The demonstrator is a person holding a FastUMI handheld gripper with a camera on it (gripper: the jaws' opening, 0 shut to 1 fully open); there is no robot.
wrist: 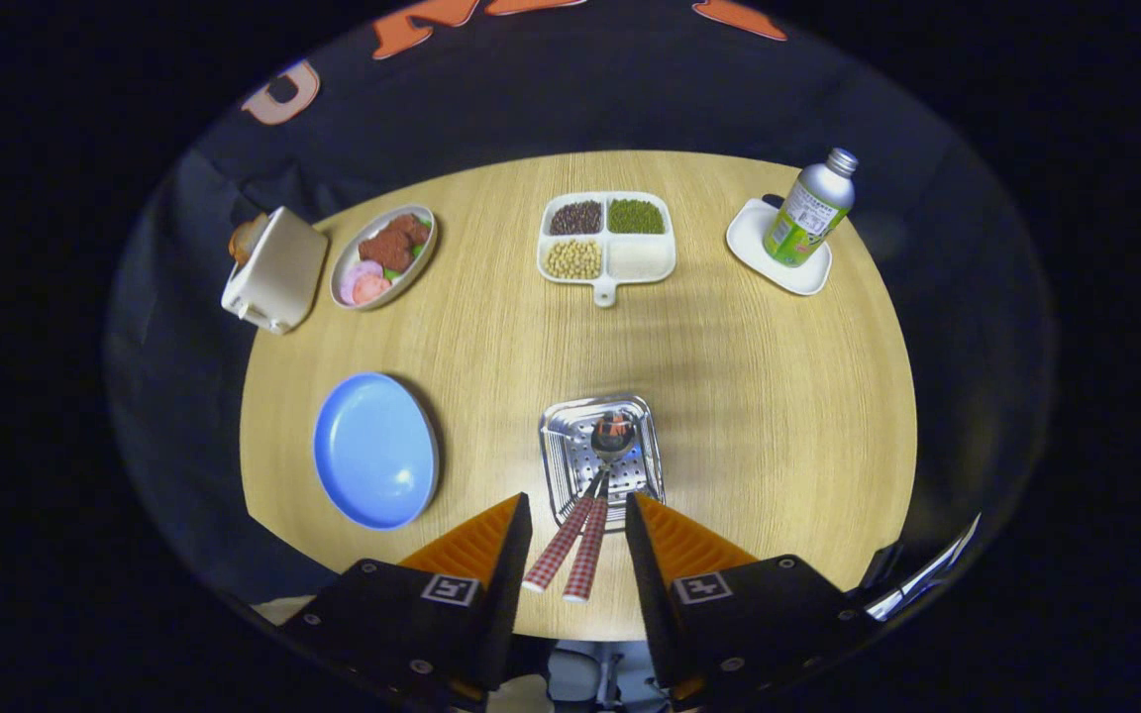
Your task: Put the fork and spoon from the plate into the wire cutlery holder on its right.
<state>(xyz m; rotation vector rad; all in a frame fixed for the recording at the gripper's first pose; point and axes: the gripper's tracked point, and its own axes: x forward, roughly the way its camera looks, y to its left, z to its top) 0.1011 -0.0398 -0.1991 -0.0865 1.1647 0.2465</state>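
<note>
Gripper (578,520) fingers apart, gripping nothing. Fork (559,548) and spoon (594,535) handles lie between them, long axes pointing ahead into perforated metal tray (561,421). Blue plate (375,450) left, bare.

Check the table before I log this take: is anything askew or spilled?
Nothing spilled. The fork and spoon lie in the metal holder, handles overhanging its near rim between the open hand-held gripper fingers.
</note>
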